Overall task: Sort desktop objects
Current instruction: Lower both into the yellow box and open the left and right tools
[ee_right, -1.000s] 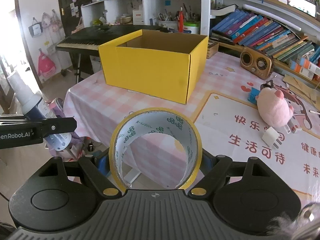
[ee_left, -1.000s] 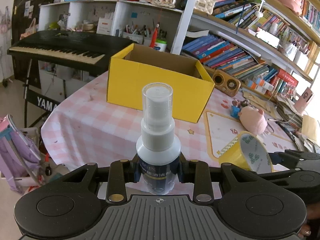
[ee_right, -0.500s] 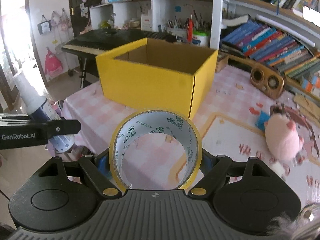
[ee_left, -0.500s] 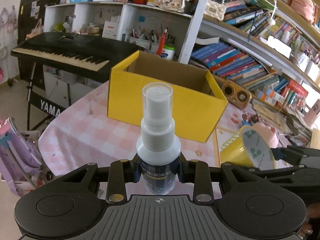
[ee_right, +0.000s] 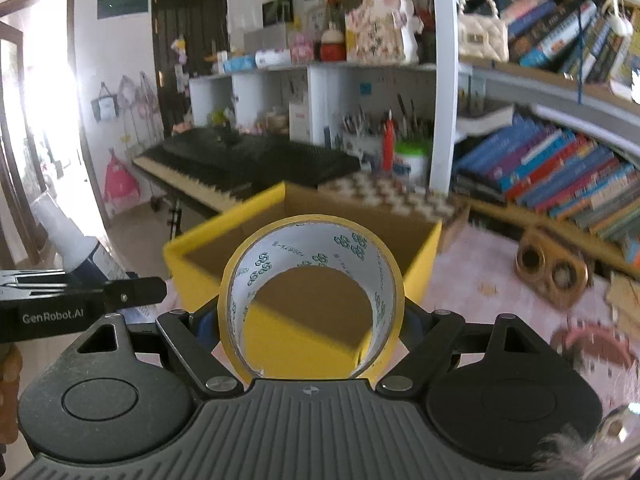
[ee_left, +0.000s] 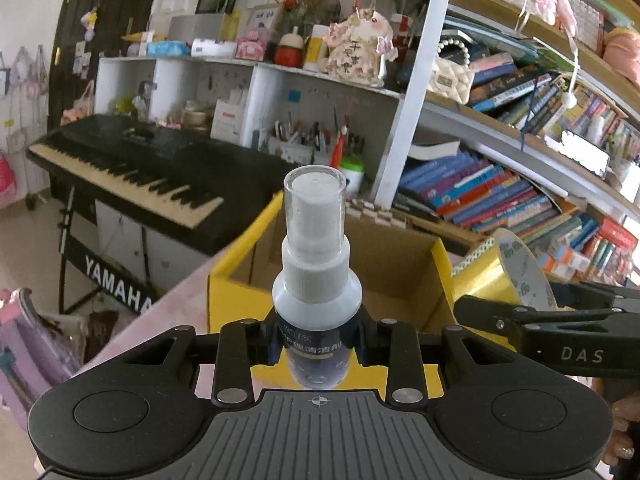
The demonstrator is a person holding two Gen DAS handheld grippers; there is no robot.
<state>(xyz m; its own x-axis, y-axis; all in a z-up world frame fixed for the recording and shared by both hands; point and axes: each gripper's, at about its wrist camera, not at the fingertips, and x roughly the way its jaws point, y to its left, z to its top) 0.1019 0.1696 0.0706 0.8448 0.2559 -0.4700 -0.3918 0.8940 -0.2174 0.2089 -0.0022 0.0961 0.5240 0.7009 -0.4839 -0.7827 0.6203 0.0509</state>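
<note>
Carrying two items toward the yellow box (ee_left: pixel 404 280) at once; this reads as the drop-off step of the sort, both loads up off the desk and near the box's front wall.

Left claw (ee_left: pixel 318 344): pinching the spray bottle (ee_left: pixel 316 276) around its lower body, bottle upright, clear cap on top. From this view the bottle stands in front of the box's near left corner, not yet over the opening.

Right claw (ee_right: pixel 310 320): pressed against both sides of the tape roll (ee_right: pixel 312 292), roll standing on edge with its hole facing the camera. The box interior shows through and above the hole, brown and, as far as visible, with nothing in it. The two claws sit close side by side; each shows in the other's view.

Next move, as a judgement: each claw needs to go forward past the box rim and over the opening, then spread to let go. The bottle is tall, so lowering it before release would spare a tumble. One at a time seems safer, given how near the claws are to each other.

Around: pink checked desk (ee_right: pixel 484 264), a small wooden speaker (ee_right: pixel 552 276) right of the box, well apart from it. Black keyboard (ee_left: pixel 132 164) behind left, bookshelves (ee_left: pixel 500 188) behind. Right-wrist view is blurred at the edges. The front wall of the box is the only obstacle ahead.
</note>
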